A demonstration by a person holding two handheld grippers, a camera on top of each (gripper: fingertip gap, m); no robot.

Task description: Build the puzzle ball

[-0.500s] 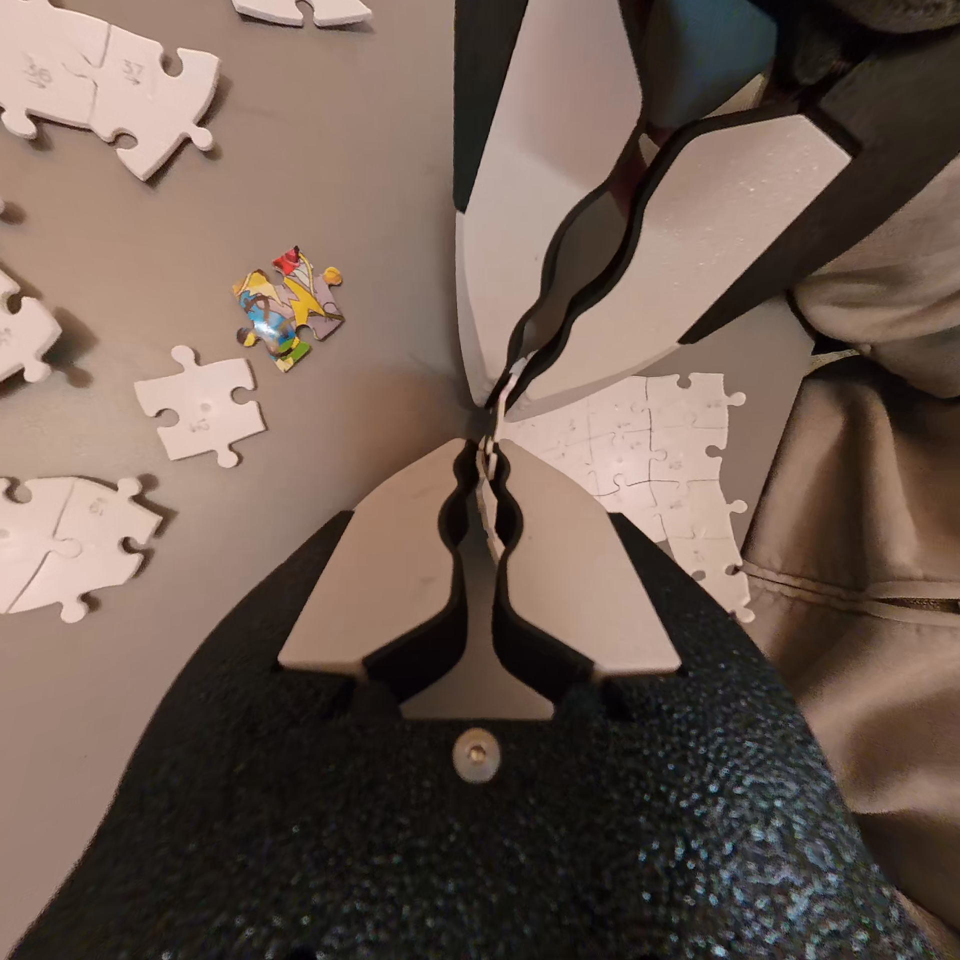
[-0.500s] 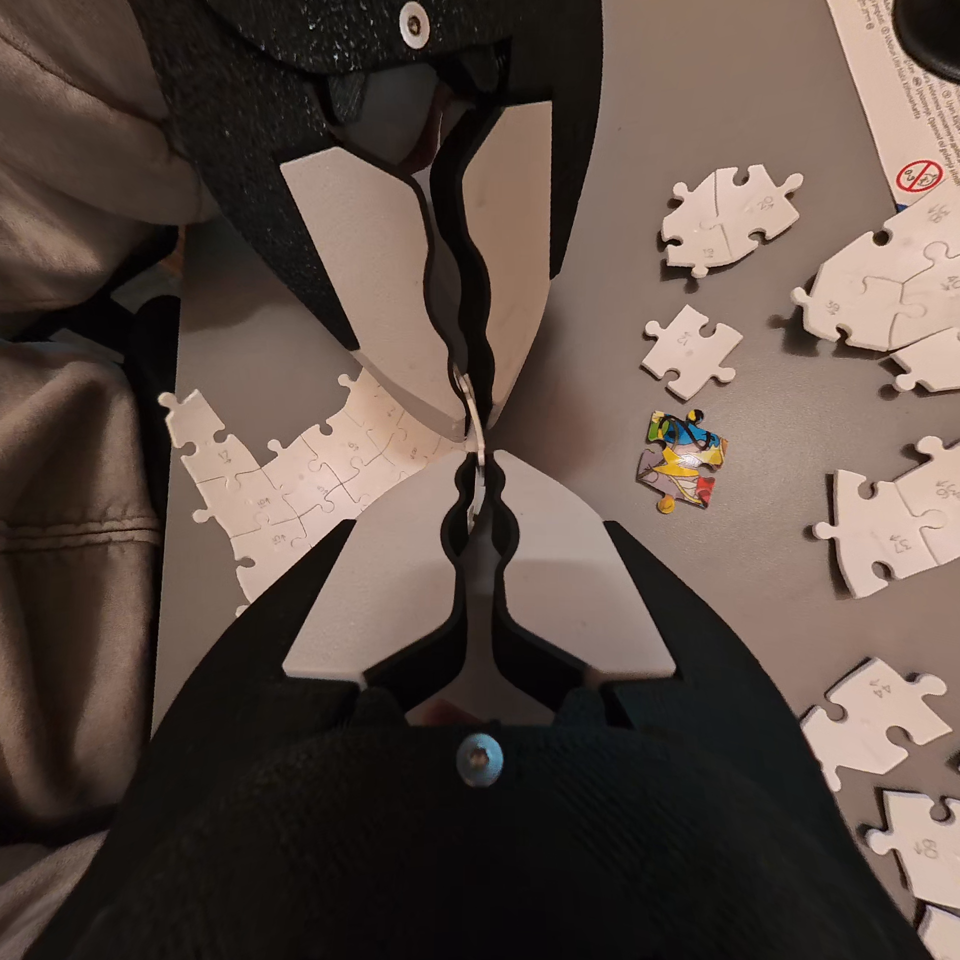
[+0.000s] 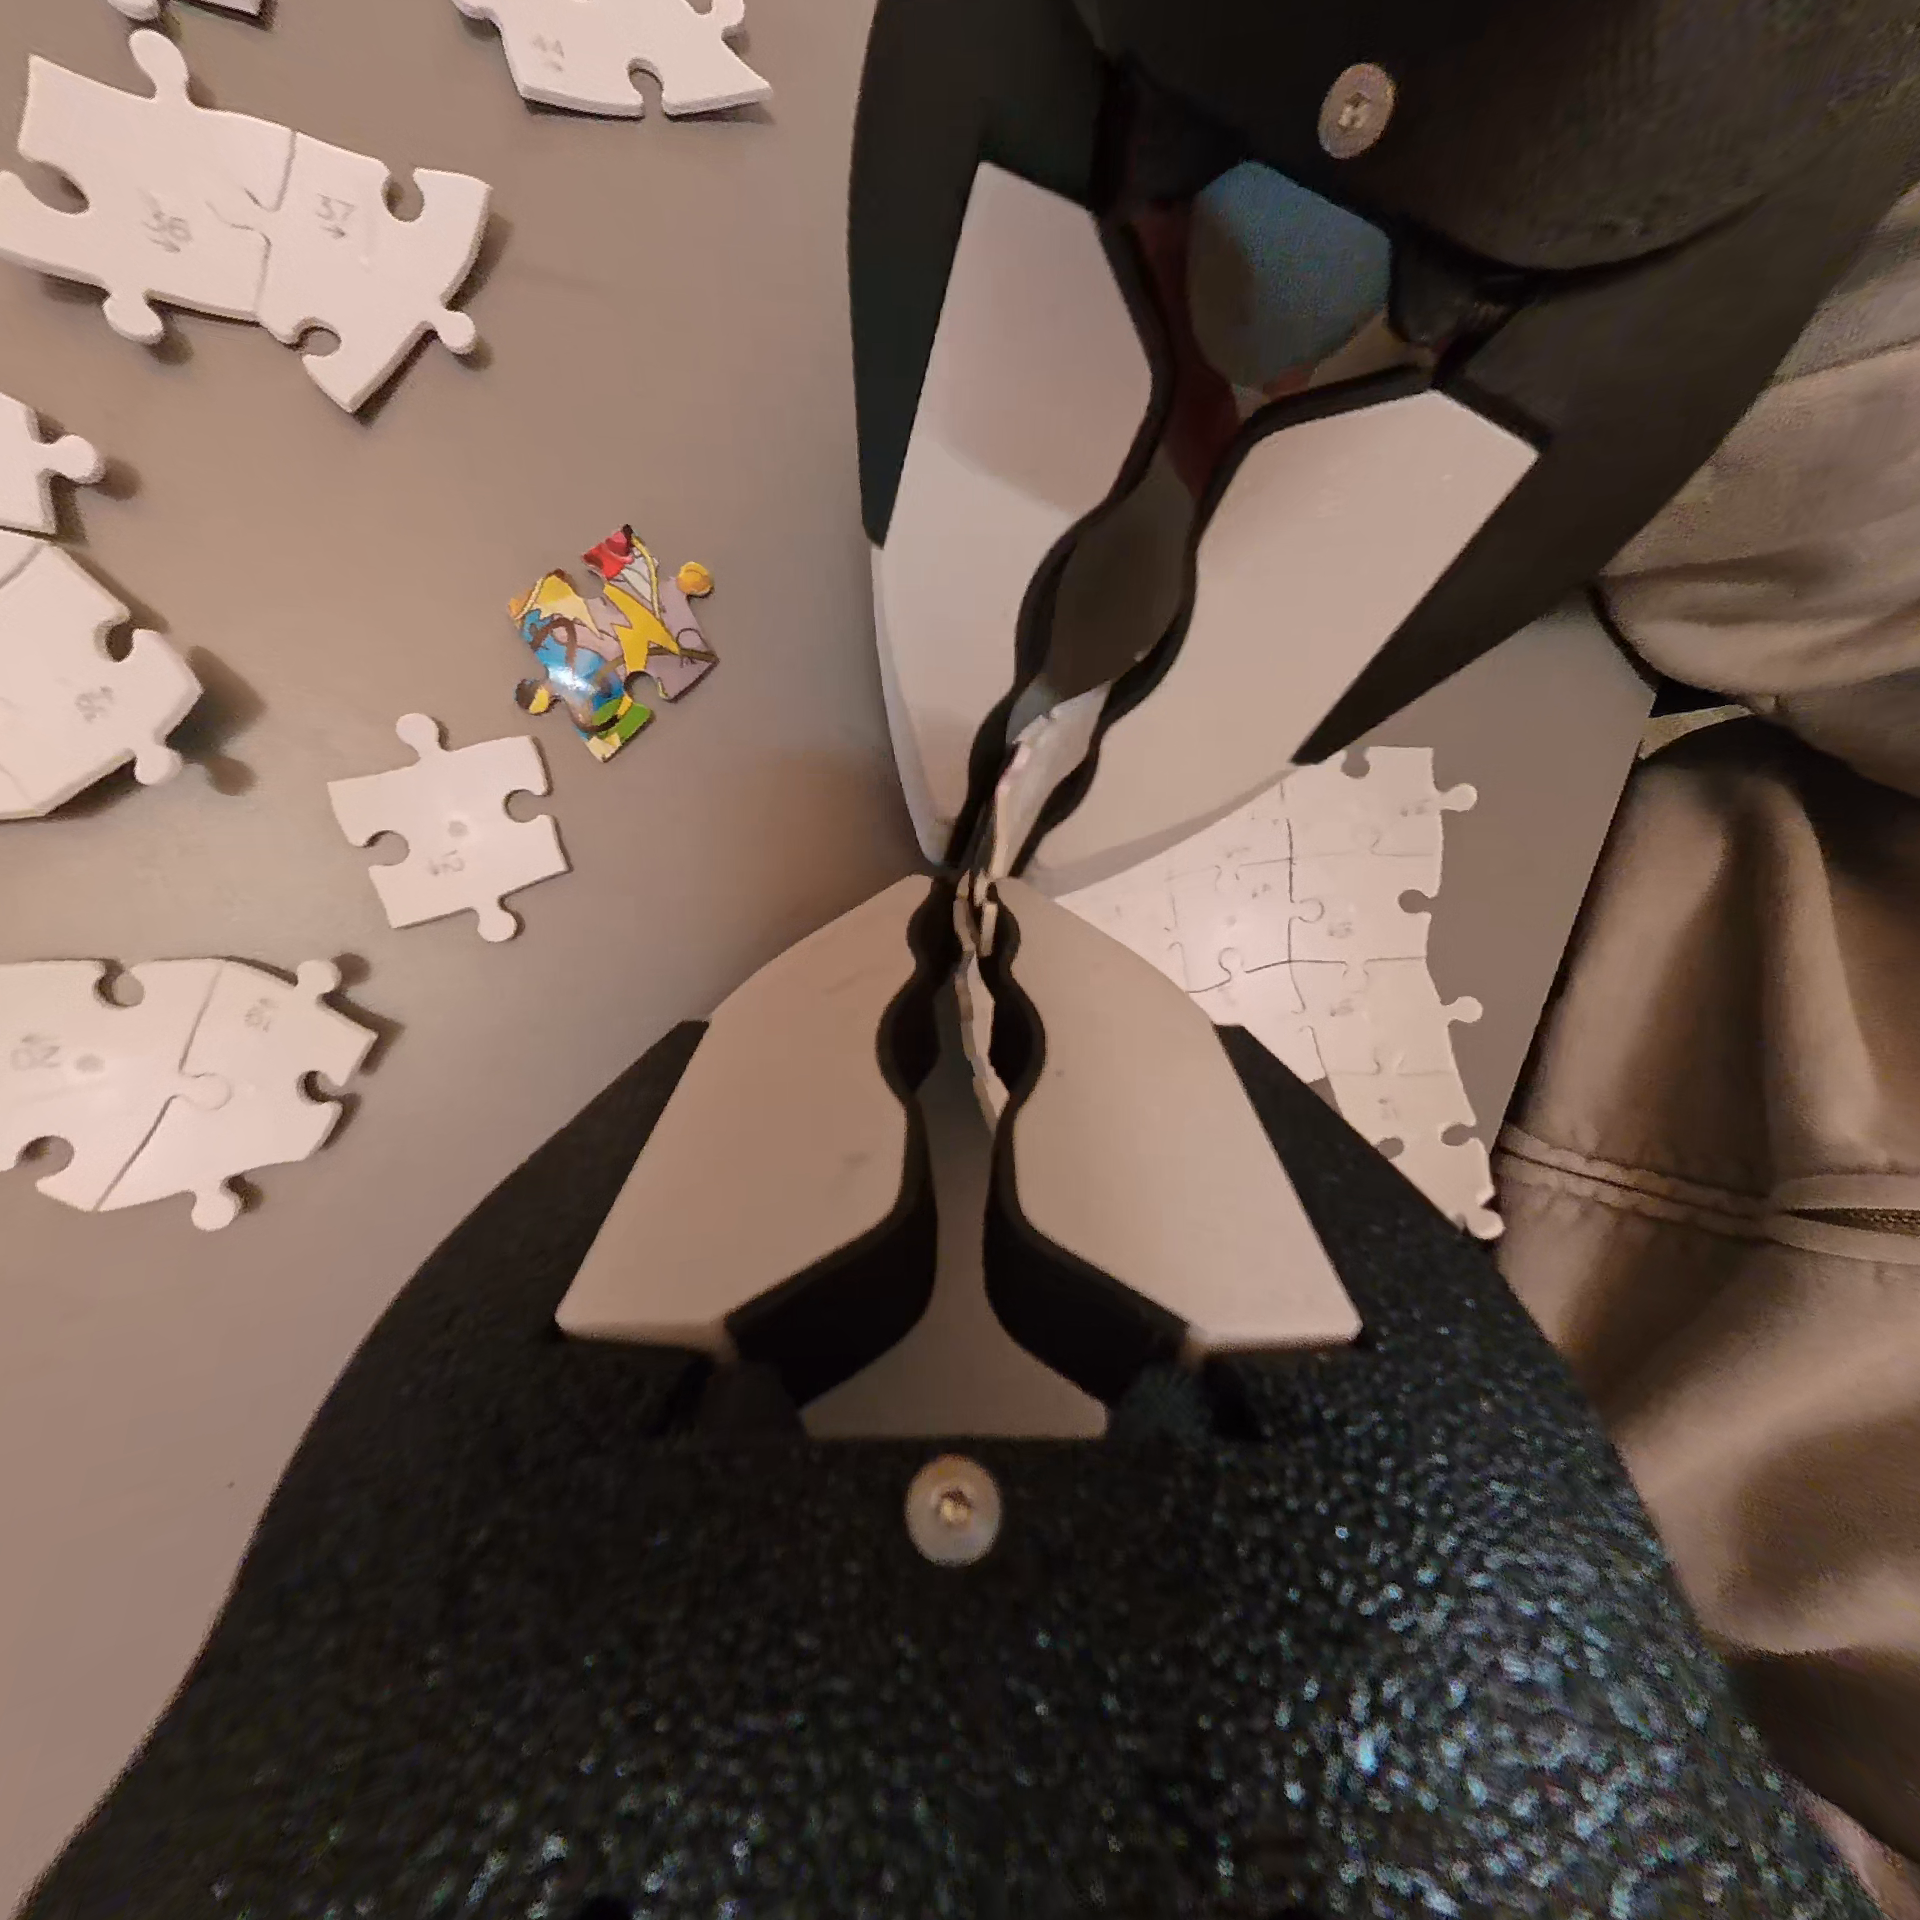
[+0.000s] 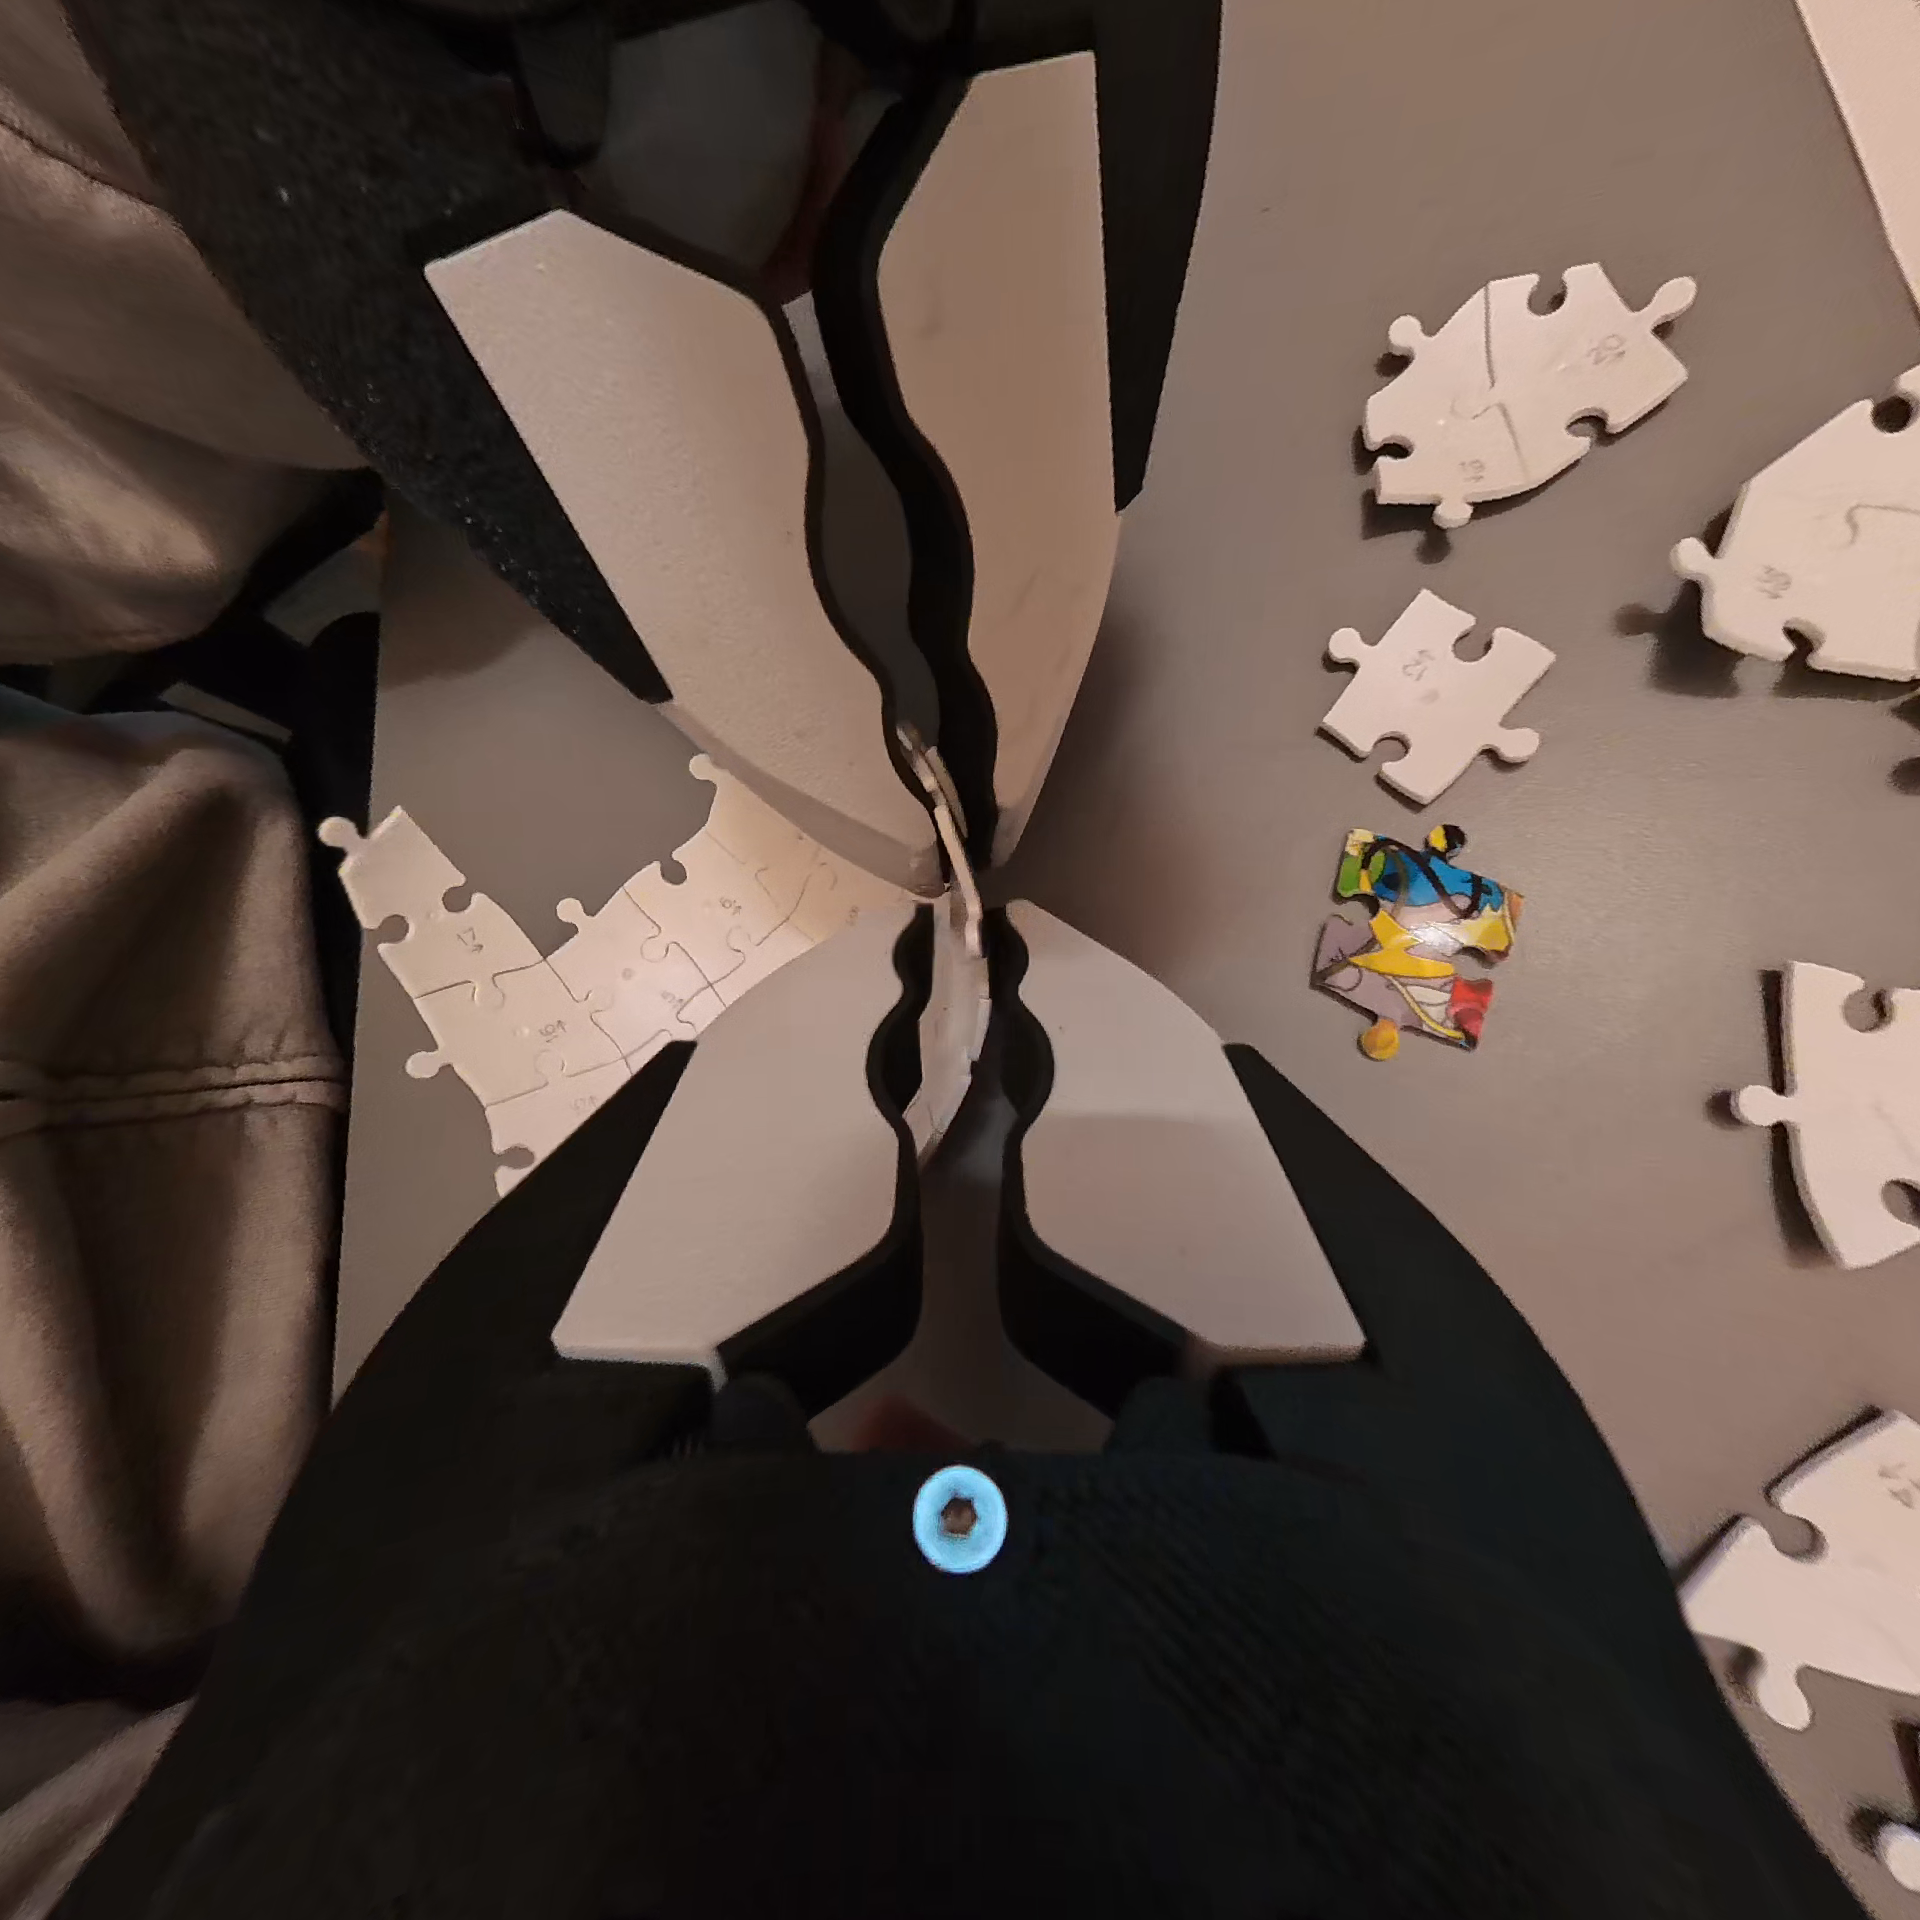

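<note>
we hold our left gripper (image 3: 971,920) tip to tip with our right gripper (image 4: 961,920) above the grey table (image 3: 675,416), each clamped on a thin white puzzle piece seen edge-on; the piece in the left gripper (image 3: 968,1003) meets the piece in the right gripper (image 4: 951,1023) where the tips come together, though we cannot tell whether their tabs have locked

under the grippers a joined curved section of white pieces (image 3: 1340,935) lies face down at the table edge, beside a brown-clad person (image 3: 1714,1143). the left wrist view shows its fanned end with tabs along the outer rim; the right wrist view shows its other arm (image 4: 540,997), reaching toward the person

one colourful piece (image 3: 613,644) lies face up, just beside a single white piece (image 3: 452,831), both well apart from the grippers. around them lie joined white pairs (image 3: 239,218)

only the right wrist view shows the corner of a printed sheet (image 4: 1881,125) at the top right, and blurred white pieces (image 4: 1808,1590) along the right edge
</note>
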